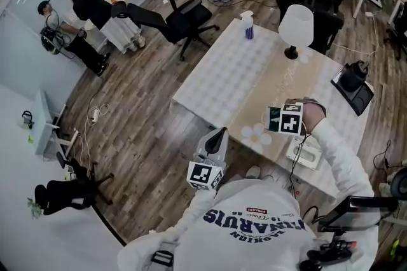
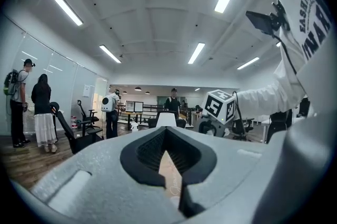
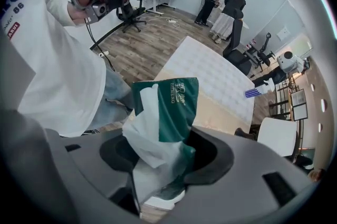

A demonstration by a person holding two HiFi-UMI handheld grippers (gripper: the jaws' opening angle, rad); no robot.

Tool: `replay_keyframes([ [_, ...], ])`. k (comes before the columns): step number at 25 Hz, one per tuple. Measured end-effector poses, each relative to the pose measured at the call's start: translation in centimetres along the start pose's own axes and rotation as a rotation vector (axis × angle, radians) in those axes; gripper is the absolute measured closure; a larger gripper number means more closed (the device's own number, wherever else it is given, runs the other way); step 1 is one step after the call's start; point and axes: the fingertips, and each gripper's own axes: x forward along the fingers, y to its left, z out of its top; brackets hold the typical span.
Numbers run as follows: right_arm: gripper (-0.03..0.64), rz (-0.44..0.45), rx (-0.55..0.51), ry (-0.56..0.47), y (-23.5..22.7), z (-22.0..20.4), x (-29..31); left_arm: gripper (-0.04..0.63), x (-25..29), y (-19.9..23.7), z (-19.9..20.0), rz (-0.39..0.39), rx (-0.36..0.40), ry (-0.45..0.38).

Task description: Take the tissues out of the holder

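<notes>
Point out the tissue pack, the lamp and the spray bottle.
tissue pack (image 3: 179,107): right gripper view, on its green wrapper.
lamp (image 1: 296,25): head view, on its white shade.
spray bottle (image 1: 249,31): head view, on its blue body.

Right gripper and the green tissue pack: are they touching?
Touching. The right gripper view shows the right gripper with its jaws clamped on the green tissue pack.

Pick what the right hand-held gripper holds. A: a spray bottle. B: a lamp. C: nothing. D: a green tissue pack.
D: in the right gripper view, the right hand-held gripper has its jaws clamped on the green tissue pack, with white tissue sticking out.
</notes>
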Motion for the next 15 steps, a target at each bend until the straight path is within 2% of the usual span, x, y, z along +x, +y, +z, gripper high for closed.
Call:
replay_keyframes([
  [10, 0.377, 0.026, -0.002, 0.019, -0.2, -0.2, 2.0, 0.591, 0.7, 0.0, -0.5, 0.003, -0.018, 0.013],
  [15, 0.376, 0.049, 0.013, 0.024, 0.4, 0.0, 5.3, 0.591, 1.2, -0.3, -0.6, -0.005, -0.019, 0.018],
])
